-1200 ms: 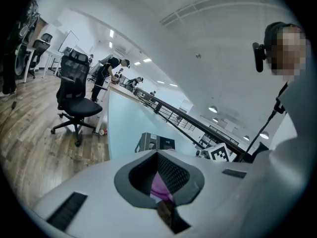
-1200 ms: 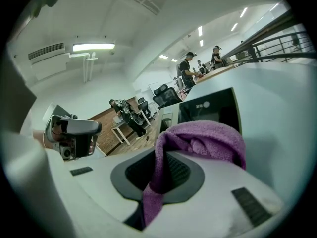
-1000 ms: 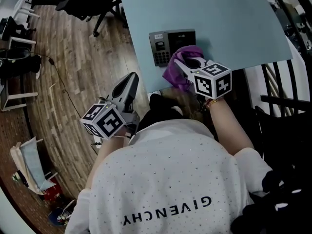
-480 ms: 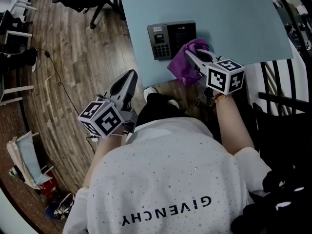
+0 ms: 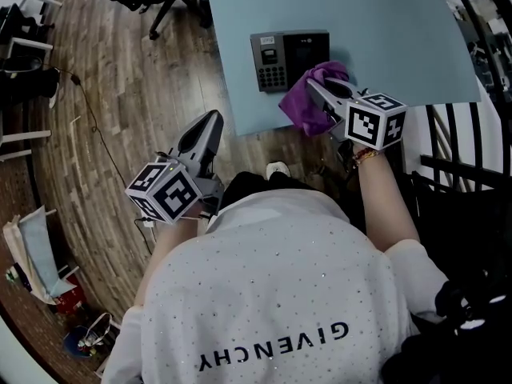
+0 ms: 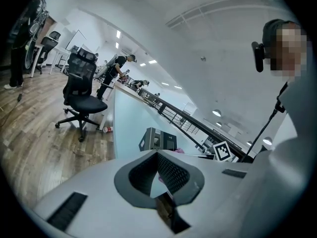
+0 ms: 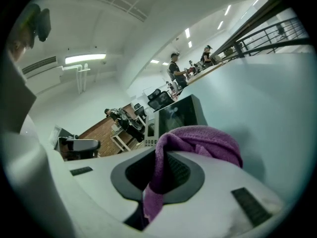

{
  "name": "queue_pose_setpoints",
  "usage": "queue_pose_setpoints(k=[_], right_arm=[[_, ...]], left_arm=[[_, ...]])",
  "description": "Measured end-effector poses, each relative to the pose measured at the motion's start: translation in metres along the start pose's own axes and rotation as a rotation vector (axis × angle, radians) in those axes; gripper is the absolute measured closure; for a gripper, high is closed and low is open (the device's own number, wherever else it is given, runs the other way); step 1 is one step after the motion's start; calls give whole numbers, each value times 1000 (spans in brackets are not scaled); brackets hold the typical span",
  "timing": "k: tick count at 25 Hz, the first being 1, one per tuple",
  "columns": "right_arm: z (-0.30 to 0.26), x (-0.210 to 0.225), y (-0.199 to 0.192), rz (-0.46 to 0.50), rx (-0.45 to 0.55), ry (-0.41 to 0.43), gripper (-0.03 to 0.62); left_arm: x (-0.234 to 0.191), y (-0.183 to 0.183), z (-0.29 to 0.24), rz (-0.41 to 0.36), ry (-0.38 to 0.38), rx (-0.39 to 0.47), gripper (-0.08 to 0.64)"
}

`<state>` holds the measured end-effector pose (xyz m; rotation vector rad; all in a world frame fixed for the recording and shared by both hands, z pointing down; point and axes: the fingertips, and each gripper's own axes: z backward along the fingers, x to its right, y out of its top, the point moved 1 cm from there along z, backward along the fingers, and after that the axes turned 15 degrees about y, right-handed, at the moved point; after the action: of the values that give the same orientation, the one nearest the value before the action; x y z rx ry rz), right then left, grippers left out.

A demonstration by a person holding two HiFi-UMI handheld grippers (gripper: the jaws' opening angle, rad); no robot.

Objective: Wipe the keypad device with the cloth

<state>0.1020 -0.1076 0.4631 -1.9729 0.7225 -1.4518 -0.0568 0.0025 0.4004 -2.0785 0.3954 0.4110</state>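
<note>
The dark keypad device (image 5: 288,58) is fixed on a pale blue panel (image 5: 384,38). A purple cloth (image 5: 310,102) hangs against the device's lower right corner, with my right gripper (image 5: 320,94) shut on it. In the right gripper view the cloth (image 7: 198,140) drapes over the jaws of the right gripper (image 7: 161,157), and the device (image 7: 181,115) stands just beyond. My left gripper (image 5: 210,126) is shut and empty, held low over the wooden floor, left of the panel's edge. The left gripper (image 6: 158,155) looks toward the device (image 6: 157,139) from the side.
A black office chair (image 6: 81,90) stands on the wooden floor (image 5: 128,94) to the left. A dark railing (image 5: 456,134) runs along the right. Bags and clutter (image 5: 48,270) lie at the lower left. People stand far off at a counter (image 6: 116,71).
My right gripper with the cloth has slid a little to the right across the device's lower corner. The left gripper has hardly moved.
</note>
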Motion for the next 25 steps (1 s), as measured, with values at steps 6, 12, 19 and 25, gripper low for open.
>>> queue_pose_setpoints(k=[6, 12, 19, 25], right_arm=[[-39, -36, -7, 35, -68, 140, 565], [-84, -61, -29, 136, -209, 184, 565], [-86, -53, -35, 164, -260, 144, 565], [-75, -48, -35, 134, -255, 153, 565]], left_arm=[[0, -2, 2, -5, -3, -4, 560], [-5, 1, 6, -3, 10, 20, 560], [-8, 10, 10, 5, 19, 53, 560], [-7, 8, 11, 3, 22, 48, 560]])
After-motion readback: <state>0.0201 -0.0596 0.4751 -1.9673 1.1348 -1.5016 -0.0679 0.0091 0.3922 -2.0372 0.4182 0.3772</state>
